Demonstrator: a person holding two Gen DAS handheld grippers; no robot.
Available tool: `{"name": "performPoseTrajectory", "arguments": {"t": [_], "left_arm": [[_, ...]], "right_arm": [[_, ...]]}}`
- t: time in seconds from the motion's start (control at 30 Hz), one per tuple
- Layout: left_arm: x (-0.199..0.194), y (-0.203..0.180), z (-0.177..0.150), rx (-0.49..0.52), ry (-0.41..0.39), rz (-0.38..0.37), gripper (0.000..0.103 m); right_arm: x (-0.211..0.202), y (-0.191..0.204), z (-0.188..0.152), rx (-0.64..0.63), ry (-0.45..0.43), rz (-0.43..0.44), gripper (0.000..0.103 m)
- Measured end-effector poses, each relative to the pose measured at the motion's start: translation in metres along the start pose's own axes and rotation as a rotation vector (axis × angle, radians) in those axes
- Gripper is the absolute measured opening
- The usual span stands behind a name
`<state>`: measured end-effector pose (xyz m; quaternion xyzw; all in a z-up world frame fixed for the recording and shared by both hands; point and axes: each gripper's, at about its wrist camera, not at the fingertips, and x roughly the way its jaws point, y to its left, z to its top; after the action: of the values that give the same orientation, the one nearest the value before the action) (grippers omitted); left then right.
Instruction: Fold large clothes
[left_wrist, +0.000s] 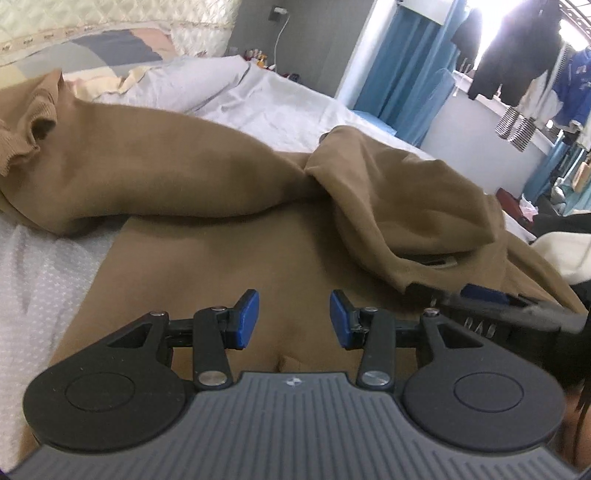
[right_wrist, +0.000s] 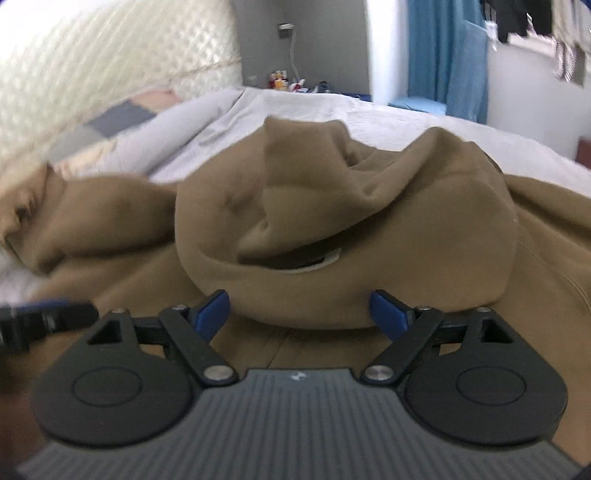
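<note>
We see a large tan hoodie (left_wrist: 207, 173) spread over a white bed sheet (left_wrist: 40, 273), filling the middle of both wrist views. Our left gripper (left_wrist: 294, 319) hovers over the flat body panel of the hoodie, its blue pads (left_wrist: 246, 317) standing apart with only smooth cloth beyond them and nothing pinched. A sleeve runs off to the far left and ends in a ribbed cuff (left_wrist: 26, 129), and the hood (left_wrist: 388, 206) is heaped to the right.

Our right gripper (right_wrist: 300, 312) sits just near the rounded hood (right_wrist: 332, 229), which bulges between its widely spread blue pads (right_wrist: 389, 314); whether the pads touch the fabric we cannot tell, and no grip shows. The same gripper shows blurred at the right of the left view (left_wrist: 480, 295), beside the hood's edge.

The cloth looks soft, matte and thick, falling in broad rounded folds. The sheet has a fine dotted weave. A quilted cream headboard (left_wrist: 110, 18) stands far left, blue curtains (left_wrist: 406, 74) far right.
</note>
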<state>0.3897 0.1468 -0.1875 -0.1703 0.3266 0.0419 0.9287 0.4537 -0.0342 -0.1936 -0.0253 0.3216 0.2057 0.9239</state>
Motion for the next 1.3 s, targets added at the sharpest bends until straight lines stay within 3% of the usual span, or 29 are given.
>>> {"name": "performPoseTrajectory", "arguments": {"t": [0.4, 0.73, 0.9, 1.03, 1.13, 1.3], "left_arm": [[0.02, 0.0, 0.0, 0.009, 0.006, 0.001, 0.048], [0.007, 0.007, -0.002, -0.025, -0.019, -0.001, 0.048], [0.01, 0.014, -0.001, -0.056, -0.014, -0.007, 0.048], [0.014, 0.014, -0.002, -0.064, -0.014, -0.007, 0.048], [0.019, 0.013, -0.001, -0.059, -0.021, -0.006, 0.048], [0.031, 0.014, 0.004, -0.067, -0.032, -0.007, 0.048]], "right_arm": [[0.042, -0.003, -0.006, -0.007, 0.034, -0.039, 0.084], [0.03, -0.002, 0.023, -0.028, 0.006, -0.08, 0.043], [0.002, -0.017, 0.076, -0.048, -0.102, -0.106, 0.033], [0.0, -0.039, 0.146, -0.061, -0.217, -0.157, 0.027], [0.018, -0.057, 0.206, -0.081, -0.273, -0.233, 0.015], [0.092, -0.082, 0.277, -0.062, -0.239, -0.29, 0.014]]}}
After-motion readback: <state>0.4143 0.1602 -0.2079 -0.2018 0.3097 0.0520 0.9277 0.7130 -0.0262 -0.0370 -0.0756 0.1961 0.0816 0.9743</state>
